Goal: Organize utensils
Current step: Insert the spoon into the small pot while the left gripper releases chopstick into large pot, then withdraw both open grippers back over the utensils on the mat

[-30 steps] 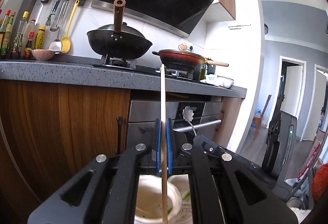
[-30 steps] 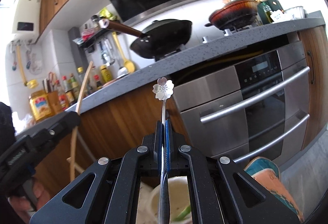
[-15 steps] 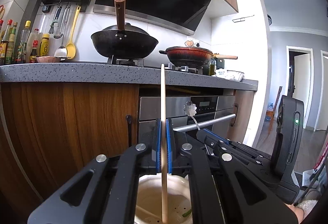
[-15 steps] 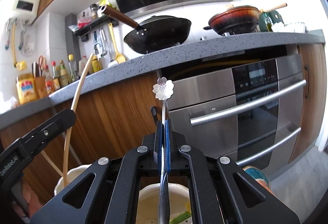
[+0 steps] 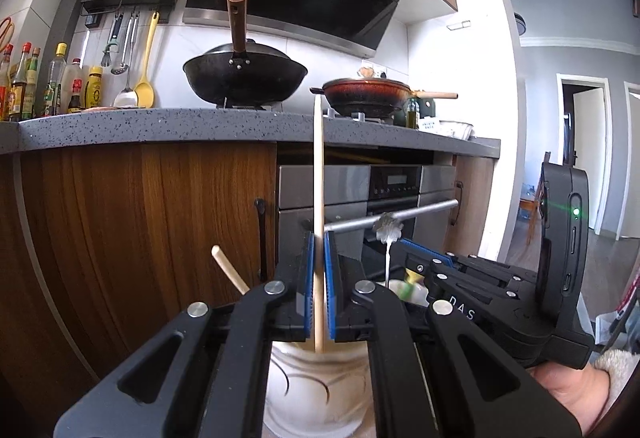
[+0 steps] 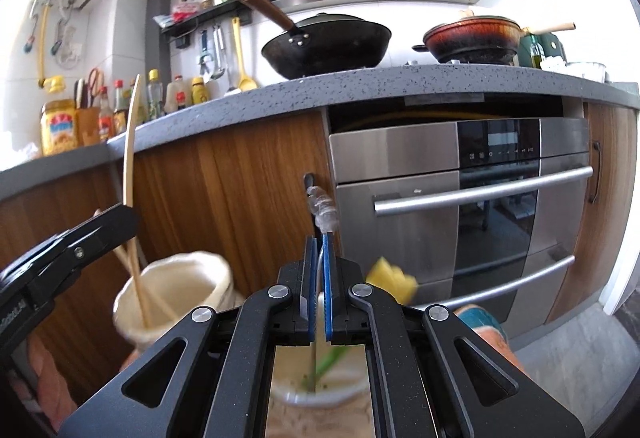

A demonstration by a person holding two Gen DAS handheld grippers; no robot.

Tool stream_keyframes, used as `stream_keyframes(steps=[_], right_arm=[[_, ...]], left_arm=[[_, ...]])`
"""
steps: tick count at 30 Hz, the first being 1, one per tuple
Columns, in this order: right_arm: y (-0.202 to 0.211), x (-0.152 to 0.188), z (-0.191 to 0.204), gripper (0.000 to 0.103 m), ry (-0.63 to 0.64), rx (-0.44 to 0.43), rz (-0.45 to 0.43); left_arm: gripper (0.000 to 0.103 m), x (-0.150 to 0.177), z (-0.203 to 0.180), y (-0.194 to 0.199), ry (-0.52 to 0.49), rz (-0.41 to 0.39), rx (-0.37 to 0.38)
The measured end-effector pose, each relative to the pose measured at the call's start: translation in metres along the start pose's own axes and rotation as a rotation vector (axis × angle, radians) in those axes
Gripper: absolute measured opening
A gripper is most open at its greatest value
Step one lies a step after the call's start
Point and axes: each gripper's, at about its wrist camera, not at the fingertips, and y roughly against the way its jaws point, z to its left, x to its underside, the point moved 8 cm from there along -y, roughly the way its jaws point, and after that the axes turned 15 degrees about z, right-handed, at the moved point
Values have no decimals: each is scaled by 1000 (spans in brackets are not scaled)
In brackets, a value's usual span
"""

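Note:
My left gripper (image 5: 318, 246) is shut on a wooden chopstick (image 5: 318, 177) that stands upright with its lower end in a cream holder (image 5: 316, 394) below the jaws. A second chopstick (image 5: 229, 269) leans in that holder. My right gripper (image 6: 319, 244) is shut on a metal spoon with a flower-shaped handle end (image 6: 322, 209); its lower end reaches into a second white cup (image 6: 320, 386). In the right wrist view the left gripper (image 6: 68, 254) holds the chopstick (image 6: 130, 141) over the cream holder (image 6: 176, 298). The right gripper (image 5: 424, 258) shows in the left wrist view.
A wooden cabinet front (image 5: 140, 238) and a steel oven with bar handles (image 6: 480, 193) stand close ahead under a grey counter (image 5: 160, 125). A black wok (image 5: 244, 73) and a red pan (image 5: 366, 93) sit on the stove. A yellow-green item (image 6: 390, 278) sits in the second cup.
Both grippers have dropped lower, bringing the chopstick and the spoon down into their cups. The second chopstick has come into the left wrist view. Both stay gripped.

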Motion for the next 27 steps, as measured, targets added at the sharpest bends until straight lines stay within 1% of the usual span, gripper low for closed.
stream_keyframes(steps=[5, 10, 14, 15, 16, 17, 18, 19, 21, 23, 24, 25, 26, 27], right_arm=[[10, 15, 5, 4, 20, 11, 21], [26, 27, -2, 4, -39, -27, 29], [37, 39, -7, 4, -59, -27, 33], [38, 41, -8, 4, -65, -27, 39], [39, 43, -10, 4, -70, -24, 42], [40, 45, -12, 5, -75, -22, 44], [41, 46, -14, 9, -81, -19, 46], [42, 48, -16, 14, -88, -15, 49], [45, 51, -20, 18, -101, -14, 52], [48, 54, -23, 29, -111, -12, 53], [50, 56, -24, 38, -114, -11, 51], [53, 58, -24, 44, -116, -10, 48], [55, 59, -24, 45, -114, -10, 46], [58, 61, -24, 50, -111, -6, 46]], left_arm=[[5, 12, 2, -1, 0, 41, 13], [5, 17, 1, -3, -11, 68, 37], [7, 19, -3, -9, -14, 100, 61], [11, 20, -4, -9, -14, 104, 64], [24, 20, -4, -9, -15, 105, 62], [31, 20, -5, -8, -14, 99, 66], [43, 20, -5, -6, -13, 91, 72], [46, 19, -6, -2, -14, 81, 74], [46, 19, -7, 2, -26, 72, 60], [48, 20, -8, 6, -32, 65, 45], [54, 21, -8, 9, -30, 62, 44], [58, 23, -8, 11, -28, 60, 44], [60, 26, -8, 15, -24, 58, 47], [61, 29, -9, 17, -22, 61, 50]])
